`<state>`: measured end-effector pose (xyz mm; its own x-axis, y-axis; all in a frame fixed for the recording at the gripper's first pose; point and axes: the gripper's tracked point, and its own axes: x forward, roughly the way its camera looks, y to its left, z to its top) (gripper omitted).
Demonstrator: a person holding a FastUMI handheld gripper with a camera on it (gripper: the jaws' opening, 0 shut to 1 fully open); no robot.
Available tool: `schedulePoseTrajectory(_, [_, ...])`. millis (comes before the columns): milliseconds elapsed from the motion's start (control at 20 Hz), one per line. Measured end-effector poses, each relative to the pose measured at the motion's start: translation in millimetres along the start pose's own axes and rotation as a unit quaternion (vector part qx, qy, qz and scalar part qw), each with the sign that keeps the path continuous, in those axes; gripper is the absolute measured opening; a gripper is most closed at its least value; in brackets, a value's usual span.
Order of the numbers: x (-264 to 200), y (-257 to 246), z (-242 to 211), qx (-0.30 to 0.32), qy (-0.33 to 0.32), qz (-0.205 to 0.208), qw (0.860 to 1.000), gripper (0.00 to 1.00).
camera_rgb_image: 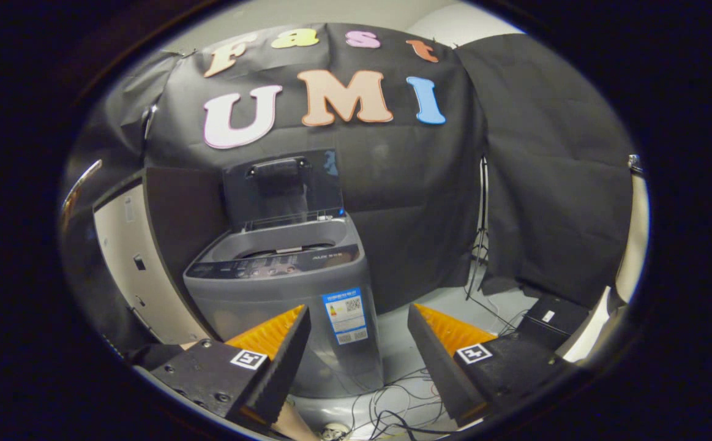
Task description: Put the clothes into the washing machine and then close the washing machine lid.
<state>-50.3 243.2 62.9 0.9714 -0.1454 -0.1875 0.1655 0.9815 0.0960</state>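
Note:
A grey top-loading washing machine [282, 294] stands on the floor just ahead of my fingers, a little toward the left one. Its dark lid [283, 187] is raised upright at the back, leaving the tub opening [288, 245] exposed. A control panel [270, 266] runs along the front top edge, and a label sticker [346, 316] sits on the front face. My gripper [359, 324] is open, its fingers wide apart with nothing between them. The left finger [282, 355] overlaps the machine's lower front.
A dark and pale panel [141, 257] stands left of the machine. Loose cables [392, 404] lie on the grey floor between and below the fingers. A thin stand [481, 233] rises right of the machine, and a black box [554, 318] sits beyond the right finger.

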Motion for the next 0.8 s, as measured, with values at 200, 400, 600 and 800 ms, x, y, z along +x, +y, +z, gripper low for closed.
schedulePoseTrajectory(200, [-9.0, 13.0, 11.8, -0.011, -0.037, 0.032, 0.999, 0.97])
schedulePoseTrajectory(400, [-19.6, 30.7, 19.3, -0.051, -0.074, 0.059, 0.994, 0.97])
schedulePoseTrajectory(600, [-22.9, 39.1, 19.5, -0.051, -0.083, 0.083, 0.992, 0.95])
schedulePoseTrajectory(800, [-26.0, 43.6, 22.8, -0.056, -0.09, 0.098, 0.99, 0.97])
